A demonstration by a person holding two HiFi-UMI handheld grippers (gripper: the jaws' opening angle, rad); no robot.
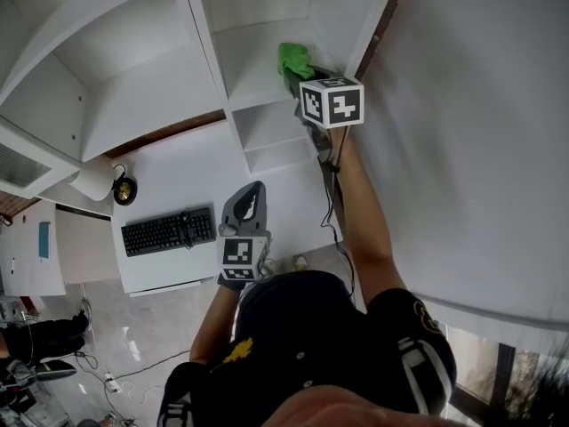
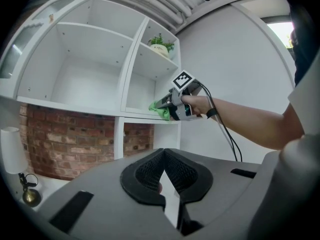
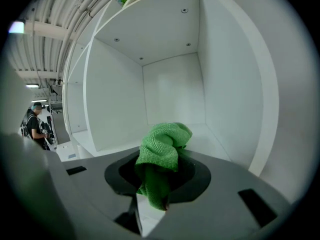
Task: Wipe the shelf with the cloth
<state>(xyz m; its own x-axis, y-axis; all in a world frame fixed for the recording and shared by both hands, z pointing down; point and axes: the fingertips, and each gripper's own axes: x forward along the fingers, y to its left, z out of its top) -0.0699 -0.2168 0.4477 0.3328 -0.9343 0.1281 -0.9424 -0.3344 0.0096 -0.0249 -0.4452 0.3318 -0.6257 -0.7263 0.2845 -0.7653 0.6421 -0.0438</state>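
Note:
A green cloth (image 1: 295,60) is bunched at the tip of my right gripper (image 1: 299,80), which is shut on it. The gripper reaches up into a compartment of the white shelf unit (image 1: 253,56) next to the wall. In the right gripper view the cloth (image 3: 162,151) bulges out of the jaws, just above the compartment's floor (image 3: 212,140). Whether it touches the board I cannot tell. The left gripper view shows the cloth (image 2: 159,107) at the shelf board's front edge (image 2: 137,113). My left gripper (image 1: 252,196) hangs lower, over the desk, shut and holding nothing.
A white desk (image 1: 182,167) below carries a black keyboard (image 1: 167,231), a white cylinder (image 1: 93,183) and a small brass object (image 1: 124,189). A potted plant (image 2: 161,45) stands one shelf higher. Brick wall (image 2: 65,144) shows behind the unit. A person (image 3: 36,124) stands far off left.

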